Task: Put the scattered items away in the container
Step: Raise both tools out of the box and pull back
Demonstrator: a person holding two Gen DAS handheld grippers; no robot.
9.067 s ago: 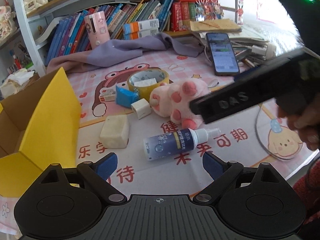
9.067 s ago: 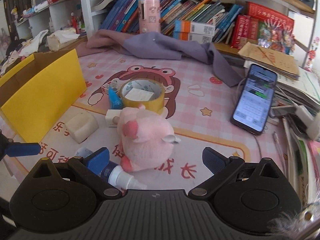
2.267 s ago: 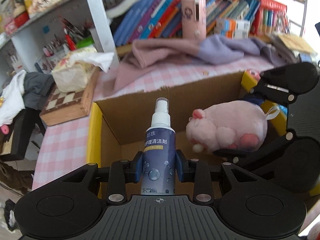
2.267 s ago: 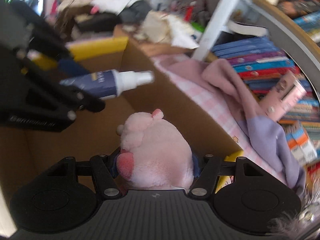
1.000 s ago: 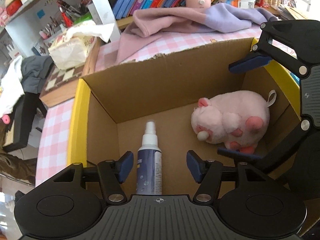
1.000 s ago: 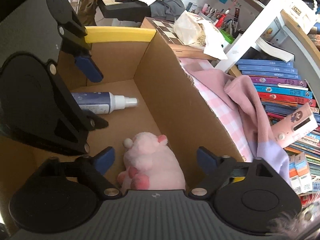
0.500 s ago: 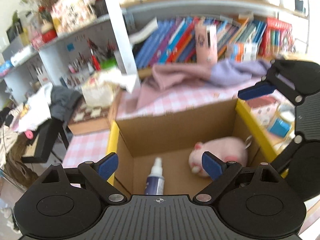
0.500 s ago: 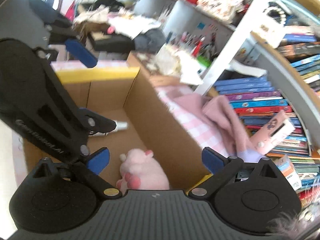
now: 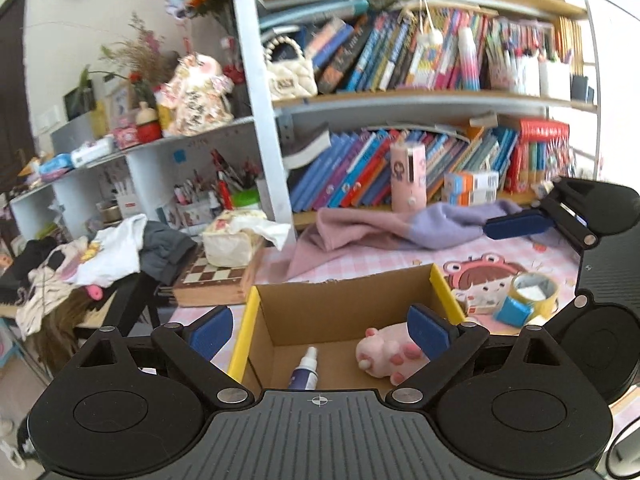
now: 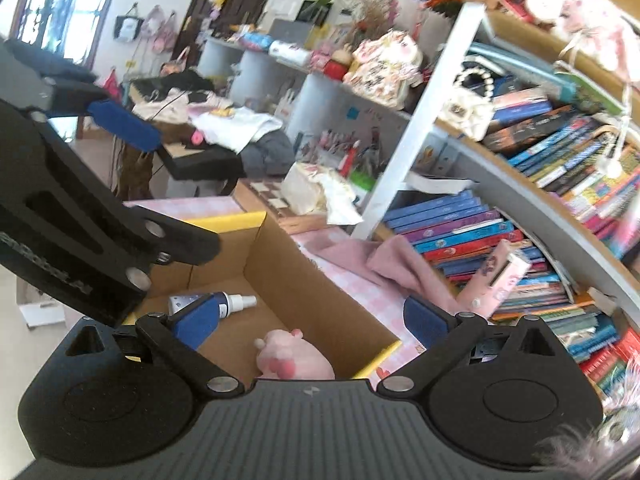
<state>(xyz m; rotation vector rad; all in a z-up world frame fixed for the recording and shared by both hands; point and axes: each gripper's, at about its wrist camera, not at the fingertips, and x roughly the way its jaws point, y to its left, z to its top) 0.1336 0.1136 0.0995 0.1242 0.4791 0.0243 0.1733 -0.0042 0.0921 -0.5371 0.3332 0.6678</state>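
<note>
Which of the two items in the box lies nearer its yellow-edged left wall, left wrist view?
The spray bottle, white nozzle pointing to the back wall. The pink plush lies right of it, toward the other side.

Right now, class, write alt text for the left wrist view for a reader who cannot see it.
An open cardboard box holds a spray bottle and a pink plush toy, seen past the empty left gripper, whose jaws are opening. A tape roll remains on the pink mat beside it, below crowded bookshelves.

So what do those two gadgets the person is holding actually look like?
Both are matte black plastic. The left gripper and the right gripper each have a ribbed body, two round discs, silver rivets on jointed linkages, and blue pads on the fingers. No cables or sleeves show.
</note>
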